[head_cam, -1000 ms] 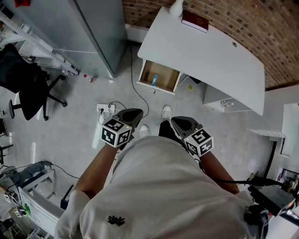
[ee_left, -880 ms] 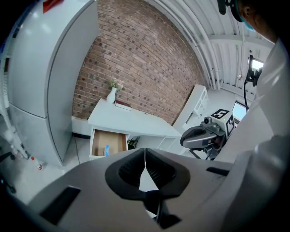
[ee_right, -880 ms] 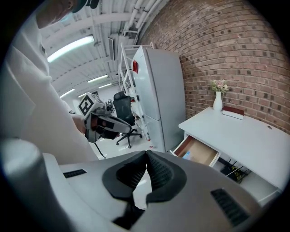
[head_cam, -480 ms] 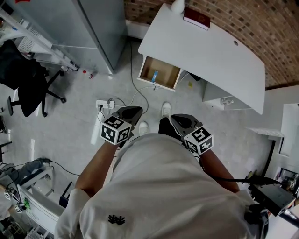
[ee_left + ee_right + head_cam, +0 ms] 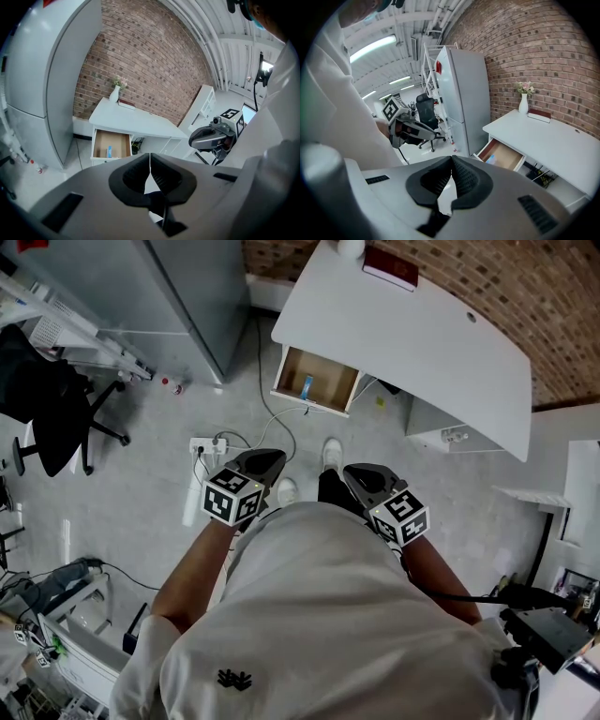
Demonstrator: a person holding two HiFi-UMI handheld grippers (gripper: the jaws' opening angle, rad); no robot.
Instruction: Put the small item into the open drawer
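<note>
Small item (image 5: 307, 386): blue, small; lies on the floor of the drawer, just out from the bench's front edge. Nothing touches it, and it's well apart from both claws.
Drawer (image 5: 333, 390): pulled open from the bench (image 5: 412, 343) front, at the bench's left end as the person faces it. Wood-coloured inside, white front.
L claw (image 5: 150, 165): jaws fully together, pads meeting, nothing btwn them. Held close to the person's body, well short of the bench, pointing toward it.
R claw (image 5: 451, 171): jaws closed tip to tip, nothing gripped. Beside the L claw, also well short of the bench.
Bench: white top, mostly bare, set against the brick wall.
Vase (image 5: 351, 247): white, w/ flowers, on the bench's far left corner by the wall.
Book (image 5: 391, 266): dark red, flat on the bench top just beside the vase, along the wall edge.
Person: faces the bench; white top; white shoes (image 5: 332, 454) on the floor btwn body and bench.
Power strip (image 5: 208, 445): on the floor, nearer the person than the bench, off the bench's left end; a cable runs from it toward the bench.
Cabinet (image 5: 178, 296): tall, grey, just left of the bench.
Office chair (image 5: 52, 418): black, further left of the bench, past the cabinet.
</note>
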